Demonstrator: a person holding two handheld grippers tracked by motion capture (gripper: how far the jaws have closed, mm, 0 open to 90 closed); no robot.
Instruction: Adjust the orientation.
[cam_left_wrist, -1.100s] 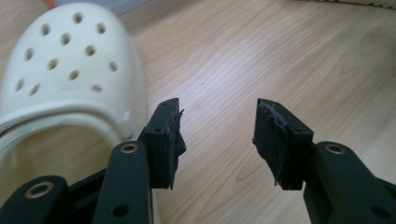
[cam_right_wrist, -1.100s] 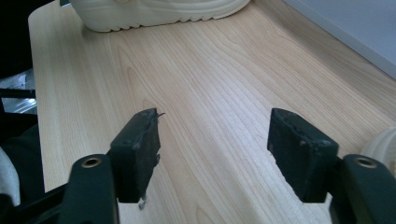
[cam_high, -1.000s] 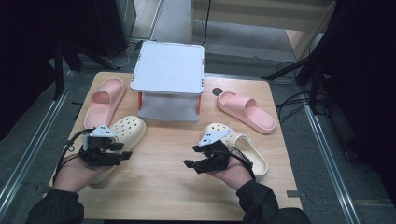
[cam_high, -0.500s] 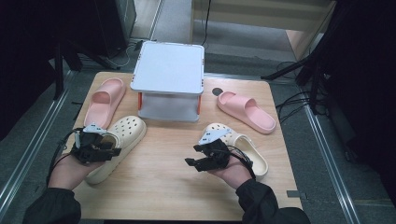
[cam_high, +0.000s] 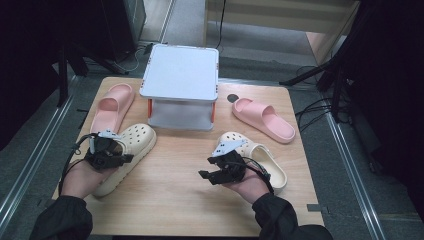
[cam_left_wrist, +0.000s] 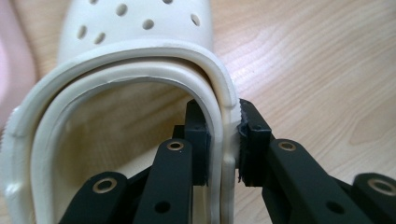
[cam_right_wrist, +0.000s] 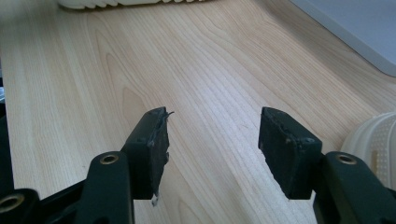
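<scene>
1. Since a second ago the left gripper has dropped toward the near-left clog and its jaws have just been closing, with the clog's rim between them.
2. Now that gripper pinches the rim: in the left gripper view one pad sits inside the shoe's opening and the other presses the outer wall, the cream rim clamped between them.
3. This left clog lies on the worktop at its near-left part, toe pointing toward the stand, just beside a pink slide that lies farther back on the left.
4. Right gripper has kept its place at the near middle of the worktop, held in the person's right hand.
5. Its jaws stand spread, having eased slightly closer; in the right gripper view bare wood shows between the two pads and nothing is touched.
6. A second cream clog lies just to the right of that gripper, partly under the hand; its edge shows at the right of the right gripper view.
7. A second pink slide lies at the far right, well apart from both grippers.
8. White stand sits at the far middle, between the two slides, with a small dark disc just to its right.
</scene>
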